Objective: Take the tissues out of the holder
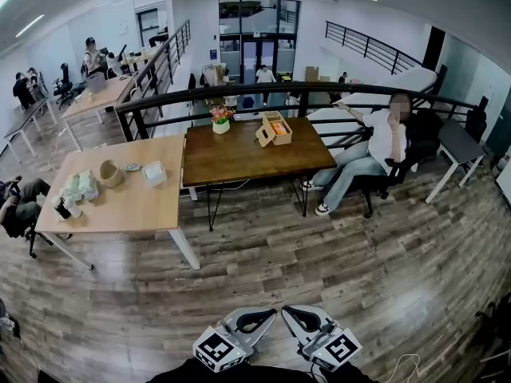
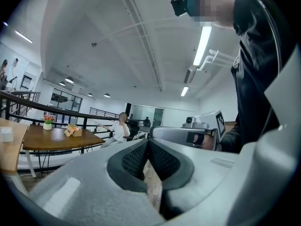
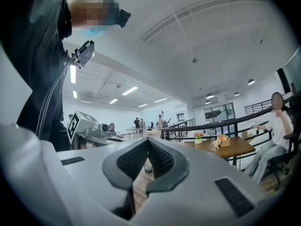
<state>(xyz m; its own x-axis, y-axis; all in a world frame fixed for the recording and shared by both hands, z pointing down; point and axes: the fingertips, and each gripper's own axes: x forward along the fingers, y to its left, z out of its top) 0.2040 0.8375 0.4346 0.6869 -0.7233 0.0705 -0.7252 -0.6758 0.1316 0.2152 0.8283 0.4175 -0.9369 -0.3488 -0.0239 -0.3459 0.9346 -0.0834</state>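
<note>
The tissue holder point(image 1: 275, 128) is a small wooden box with something orange in it, standing on the dark wooden table point(image 1: 239, 162) far ahead. It also shows small in the left gripper view as the holder point(image 2: 73, 131) and in the right gripper view as the holder point(image 3: 221, 141). My left gripper point(image 1: 267, 315) and right gripper point(image 1: 290, 313) are side by side at the bottom edge, several steps from the table. The left gripper point(image 2: 148, 142) has its pads together with nothing between them. The right gripper point(image 3: 148, 141) is likewise shut and empty.
A flower pot point(image 1: 221, 124) stands on the dark table. A light wooden table point(image 1: 120, 206) to the left carries a bowl and small items. A person sits on a chair point(image 1: 375, 154) to the right of the dark table. A black railing point(image 1: 239, 90) runs behind. Wooden floor lies between.
</note>
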